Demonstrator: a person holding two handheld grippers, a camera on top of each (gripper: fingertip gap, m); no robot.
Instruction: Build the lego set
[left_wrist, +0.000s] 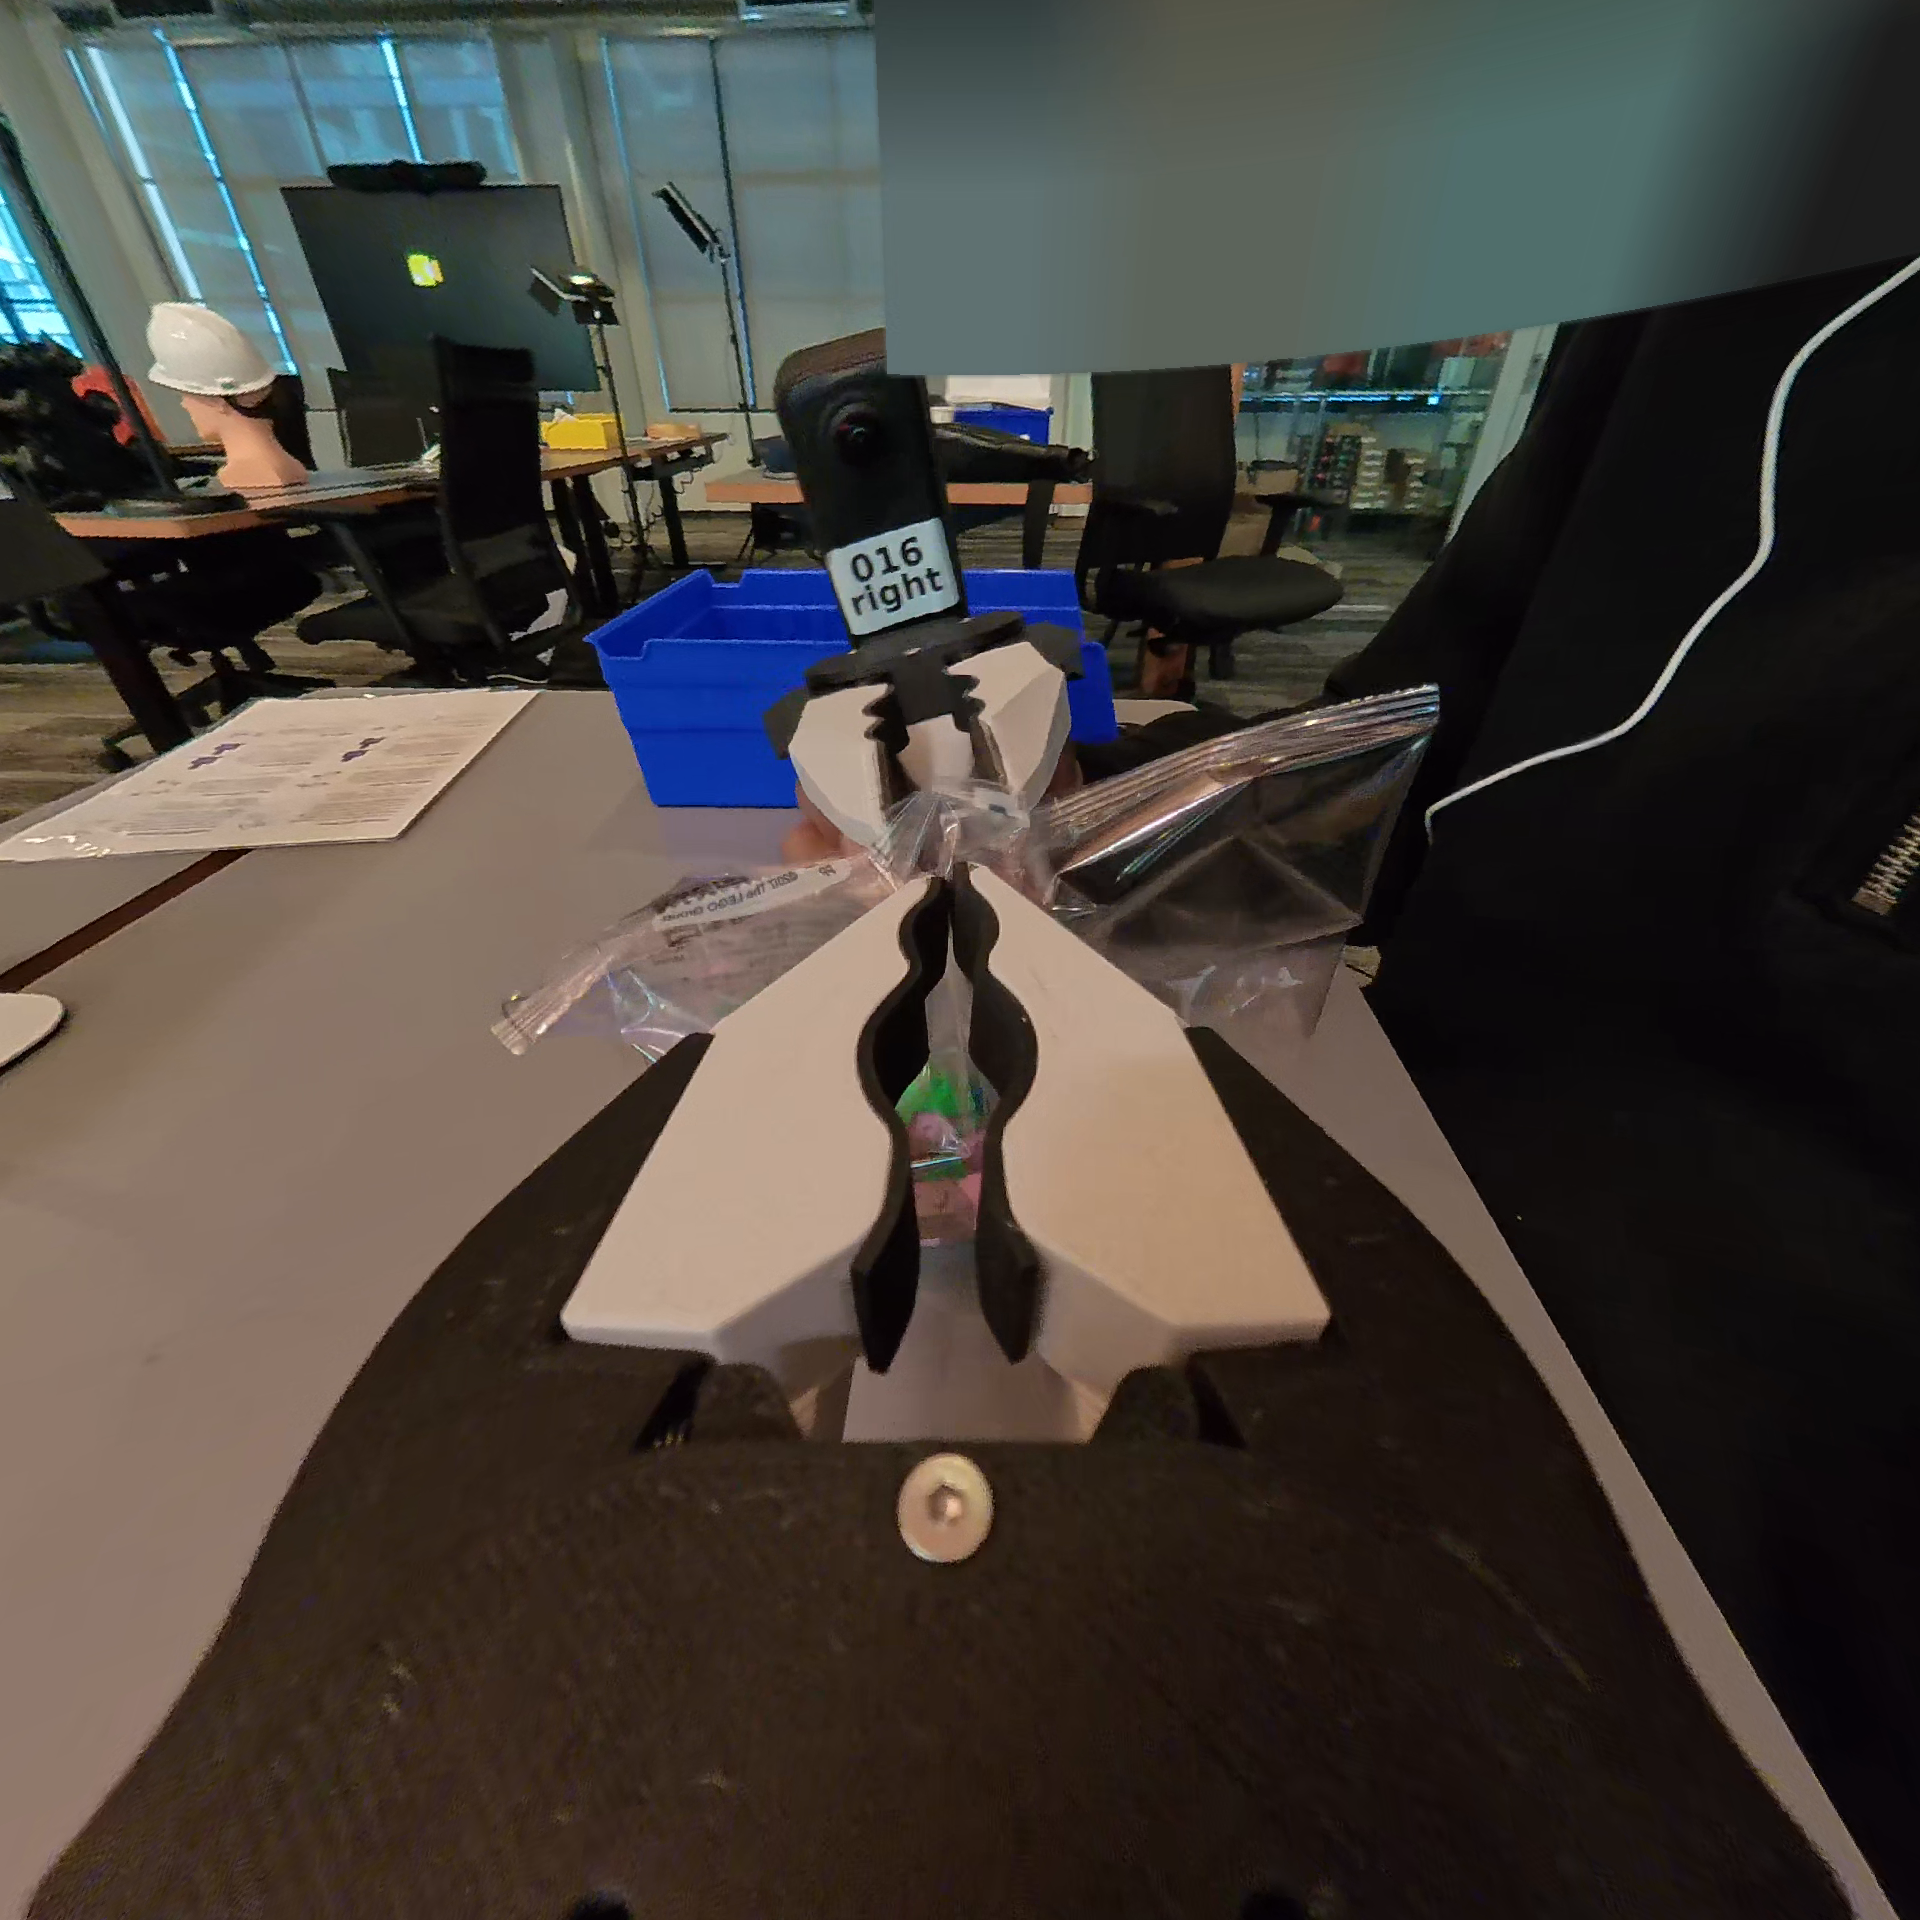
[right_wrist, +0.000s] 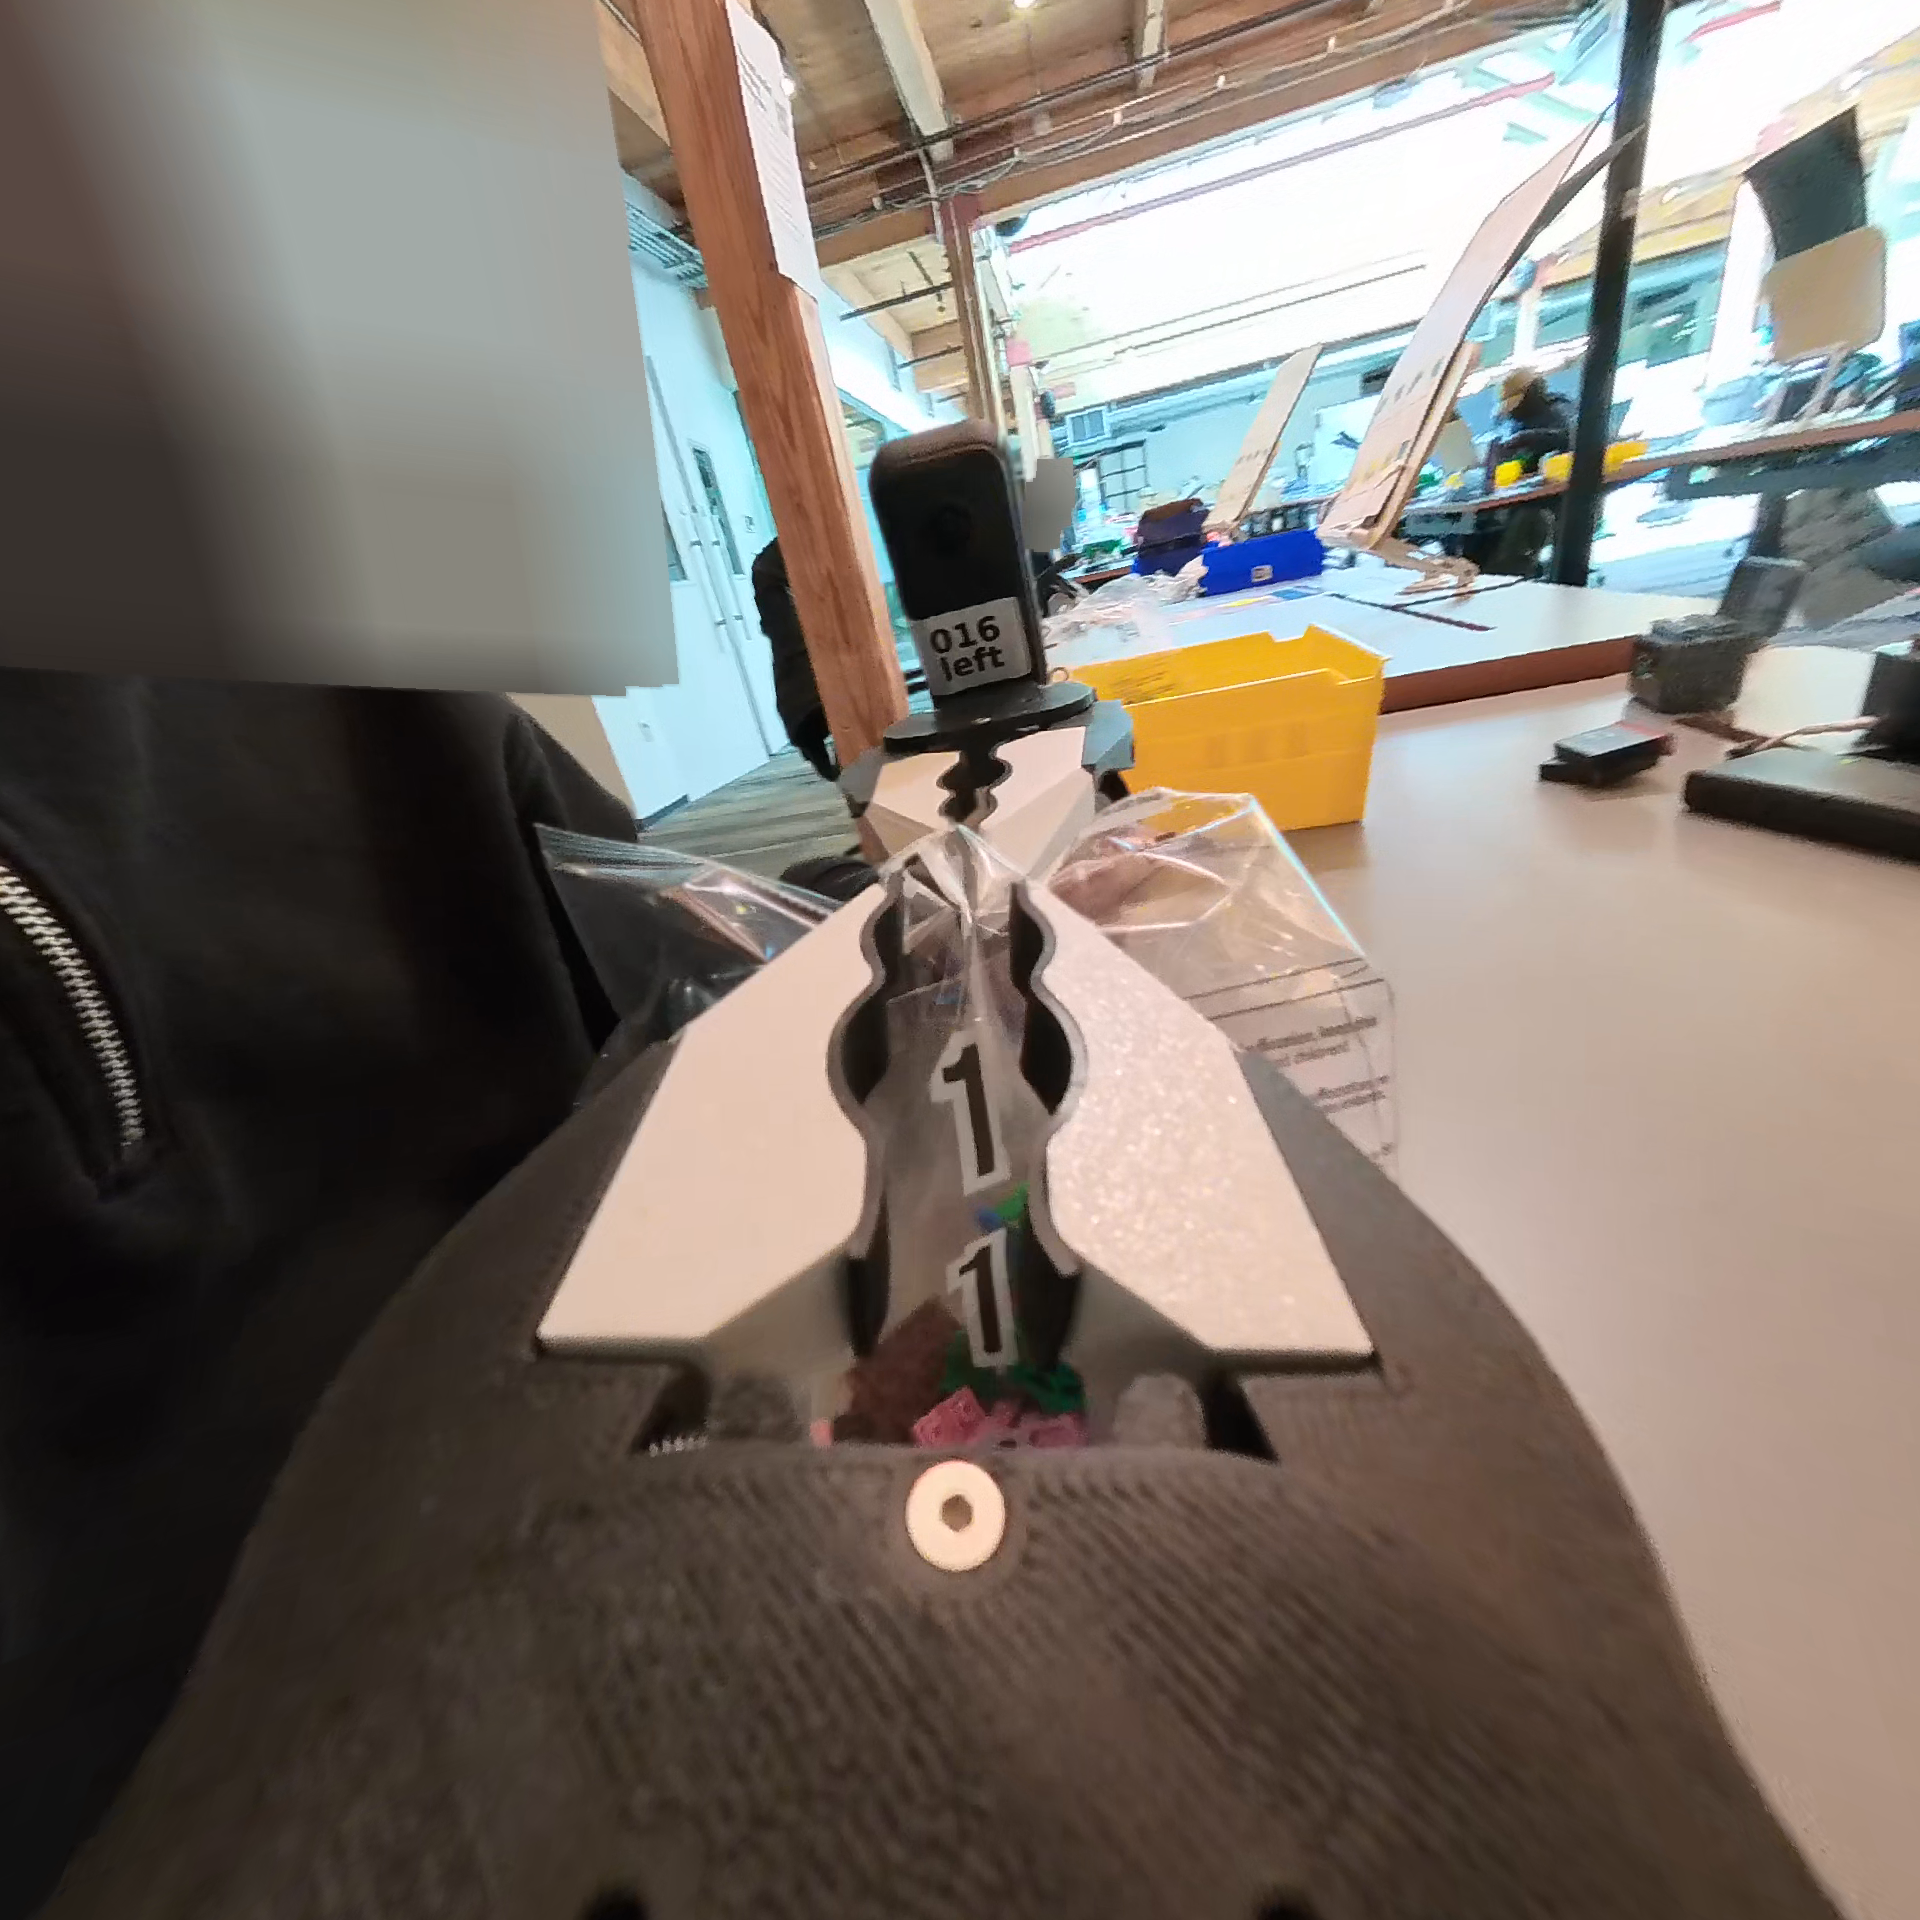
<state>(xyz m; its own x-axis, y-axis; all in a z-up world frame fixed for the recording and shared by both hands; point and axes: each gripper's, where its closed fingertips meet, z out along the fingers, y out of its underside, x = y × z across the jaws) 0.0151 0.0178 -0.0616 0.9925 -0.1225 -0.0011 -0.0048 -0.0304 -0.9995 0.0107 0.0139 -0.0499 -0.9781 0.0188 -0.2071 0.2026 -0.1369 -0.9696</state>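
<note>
A clear plastic bag (left_wrist: 727, 935) of lego pieces (left_wrist: 940, 1132), green, pink and brown, hangs between my two grippers above the grey table (left_wrist: 260, 1091). My left gripper (left_wrist: 958, 883) is shut on the bag's bunched top. My right gripper (left_wrist: 951, 795) faces it tip to tip and pinches the same bunch. In the right wrist view, my right gripper (right_wrist: 961, 894) has the bag (right_wrist: 1247, 935) running between its fingers, and the pieces (right_wrist: 966, 1423) lie low near its base. The left gripper (right_wrist: 966, 821) pinches the plastic just beyond.
A blue bin (left_wrist: 707, 707) stands behind the grippers, and a printed instruction sheet (left_wrist: 291, 769) lies at the far left. A yellow bin (right_wrist: 1247, 727) and black devices (right_wrist: 1808, 800) sit on the table. A person in a black jacket (left_wrist: 1662, 831) is close by. My left and right fingertips are right by each other.
</note>
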